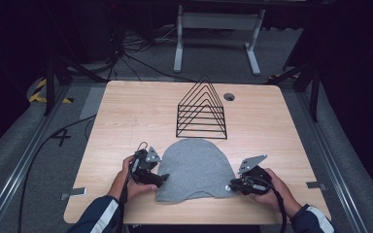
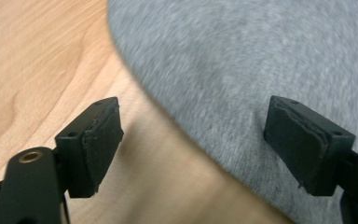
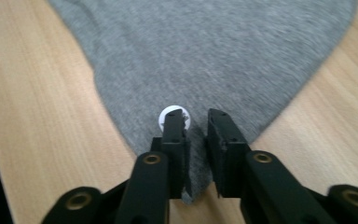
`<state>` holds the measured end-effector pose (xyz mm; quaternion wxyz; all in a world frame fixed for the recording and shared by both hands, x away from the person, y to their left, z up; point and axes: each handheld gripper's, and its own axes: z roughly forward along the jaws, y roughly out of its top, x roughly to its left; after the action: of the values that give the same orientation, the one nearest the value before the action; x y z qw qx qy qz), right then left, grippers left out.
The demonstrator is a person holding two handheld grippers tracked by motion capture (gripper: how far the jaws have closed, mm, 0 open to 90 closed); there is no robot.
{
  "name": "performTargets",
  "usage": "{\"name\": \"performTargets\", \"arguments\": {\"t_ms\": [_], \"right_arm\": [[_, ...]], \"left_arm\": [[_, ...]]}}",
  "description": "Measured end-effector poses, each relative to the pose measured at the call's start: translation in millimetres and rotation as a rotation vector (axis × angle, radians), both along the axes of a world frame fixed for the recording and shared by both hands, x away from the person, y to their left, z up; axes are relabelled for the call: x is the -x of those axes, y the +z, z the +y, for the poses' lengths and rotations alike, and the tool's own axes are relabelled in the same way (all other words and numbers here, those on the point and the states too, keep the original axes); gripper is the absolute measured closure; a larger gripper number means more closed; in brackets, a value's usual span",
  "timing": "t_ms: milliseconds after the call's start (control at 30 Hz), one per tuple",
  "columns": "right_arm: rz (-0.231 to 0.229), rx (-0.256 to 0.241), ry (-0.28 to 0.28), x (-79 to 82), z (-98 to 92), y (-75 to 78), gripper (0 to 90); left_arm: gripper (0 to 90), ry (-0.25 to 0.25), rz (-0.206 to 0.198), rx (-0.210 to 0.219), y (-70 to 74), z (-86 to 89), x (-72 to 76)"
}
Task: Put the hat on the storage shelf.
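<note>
Lying flat, grey cloth spans between left gripper and right gripper.

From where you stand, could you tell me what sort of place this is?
Probably a lab or recording studio rather than a home: a light wooden table stands between dark curtains, black cables trail over the grey carpet, and metal rails flank the table.

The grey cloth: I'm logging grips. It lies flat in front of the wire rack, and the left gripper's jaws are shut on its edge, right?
Not quite. The left gripper has its jaws wide open astride the grey cloth's edge, as the left gripper view shows. The cloth does lie in front of the wire rack.
</note>
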<state>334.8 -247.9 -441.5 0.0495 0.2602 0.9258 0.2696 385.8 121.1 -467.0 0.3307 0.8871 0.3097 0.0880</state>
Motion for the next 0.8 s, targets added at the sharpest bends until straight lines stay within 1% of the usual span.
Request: {"name": "performTargets", "arguments": {"t_ms": [67,100,133,167,233,267,300,333,367,400,433,467,500,533,567,600,633,667,700,733,767,800], "right_arm": [[-0.022,0.006,-0.006,-0.2,3.3,1.0,64.4],[-0.038,0.006,-0.015,-1.6,4.2,1.4,61.8],[-0.058,0.003,-0.034,-4.3,4.7,2.8,57.8],[-0.081,-0.008,-0.049,-7.8,5.4,4.4,54.7],[-0.137,-0.019,-0.080,-17.0,6.4,8.6,50.0],[-0.160,-0.020,-0.106,-25.2,7.4,9.6,47.7],[-0.163,-0.037,-0.130,-34.7,7.9,9.4,44.7],[-0.148,-0.053,-0.149,-42.4,8.6,8.1,42.3],[-0.135,-0.064,-0.154,-50.1,9.5,5.9,40.0],[-0.109,-0.072,-0.159,-57.1,11.3,4.0,36.9],[-0.098,-0.063,-0.163,-64.8,15.2,1.1,35.1],[-0.089,-0.073,-0.162,-70.4,17.9,-0.5,34.5],[-0.075,-0.077,-0.164,-76.1,20.5,-2.0,32.9],[-0.075,-0.077,-0.164,-76.1,20.5,-2.0,32.9],[-0.073,-0.072,-0.170,-81.5,23.1,-3.5,31.1],[-0.076,-0.066,-0.179,-87.6,25.7,-5.1,28.5],[-0.061,-0.046,-0.192,-94.9,29.6,-8.5,25.1],[-0.061,-0.046,-0.192,-94.9,29.6,-8.5,25.1],[-0.073,-0.036,-0.190,-95.8,31.9,-9.9,23.2],[-0.092,-0.015,-0.180,-95.2,34.8,-10.6,21.1],[-0.099,-0.011,-0.162,-95.4,36.8,-11.0,21.5],[-0.105,-0.022,-0.150,-96.0,36.5,-12.0,21.7]], "left_arm": [[21.0,0.017,-0.007,0.006,0.2,1.3,-5.0],[20.8,0.015,-0.007,0.006,0.8,1.8,-7.6],[20.7,0.014,0.007,0.032,0.7,2.0,-10.8],[20.7,0.011,0.012,0.042,2.4,2.3,-13.7],[20.3,0.017,0.008,0.068,3.0,-0.3,-18.0],[20.1,0.021,0.004,0.042,2.9,-2.5,-20.0],[19.9,0.009,0.006,0.026,1.7,-4.3,-23.2],[19.4,0.010,0.019,0.026,0.6,-5.5,-25.3],[17.0,0.013,0.018,0.035,0.1,-6.6,-27.6],[16.9,0.012,0.024,0.035,0.8,-8.0,-30.7],[16.9,0.017,0.024,0.043,0.4,-9.2,-32.8],[16.7,0.025,0.025,0.044,0.1,-10.6,-34.6],[15.8,0.028,0.014,0.033,-0.2,-12.2,-36.2],[15.2,0.028,0.014,0.033,-0.2,-12.2,-36.2],[15.2,0.045,-0.023,0.008,-1.4,-15.7,-36.4],[14.8,0.044,-0.027,0.002,-2.4,-18.7,-36.5],[10.1,0.033,-0.026,-0.006,-2.9,-22.4,-38.1],[9.2,0.033,-0.026,-0.006,-2.9,-22.4,-38.1],[9.2,0.025,-0.033,-0.004,-3.4,-23.5,-38.7],[8.9,0.013,-0.031,-0.009,-2.9,-23.7,-39.2],[8.5,0.012,-0.031,-0.010,-2.9,-23.7,-39.2],[8.5,0.013,-0.026,-0.009,-2.8,-23.9,-38.7]]}}
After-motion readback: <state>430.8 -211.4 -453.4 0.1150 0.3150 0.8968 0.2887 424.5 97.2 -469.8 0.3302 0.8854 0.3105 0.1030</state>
